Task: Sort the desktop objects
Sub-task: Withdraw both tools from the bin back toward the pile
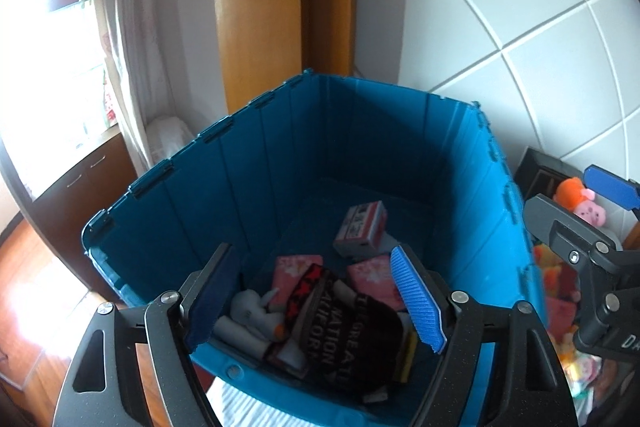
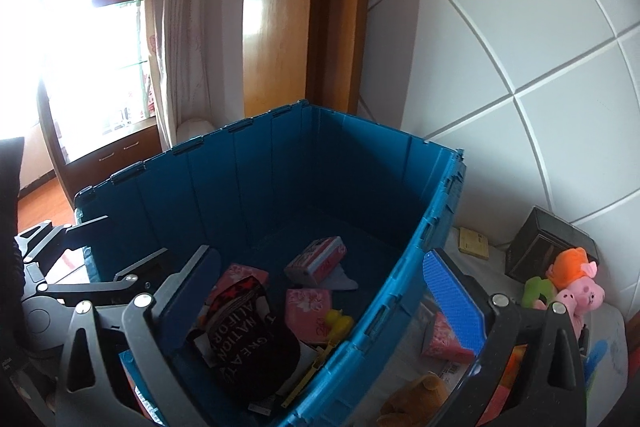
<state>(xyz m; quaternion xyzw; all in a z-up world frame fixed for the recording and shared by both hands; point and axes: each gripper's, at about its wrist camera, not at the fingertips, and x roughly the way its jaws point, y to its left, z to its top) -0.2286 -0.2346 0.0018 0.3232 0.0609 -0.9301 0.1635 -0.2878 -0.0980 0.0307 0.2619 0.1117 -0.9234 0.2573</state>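
A: Both tools over the blue bin (image 1: 248, 163). Left tool (image 1: 316, 301) stands wide, nothing between the pads. Right tool (image 2: 336, 301) stands wider, also bare, straddling the bin's right wall.

B: Contents?

A: Dark cap (image 1: 352, 339) at 6 o'clock on the bin floor, pink packets (image 1: 296, 277) beside it, a small box (image 1: 362, 227) toward 12. Looks like a drop-off step just finishing.

B: What's left outside?

A: On the surface (image 2: 608, 331) at 3 o'clock of the bin: pink plush pig (image 2: 580, 297), another pink packet (image 2: 446, 341), brown plush (image 2: 420, 397).

B: Next move?

A: Likely swing the right tool clear of the rim, toward 3 o'clock, and pick the nearest item.
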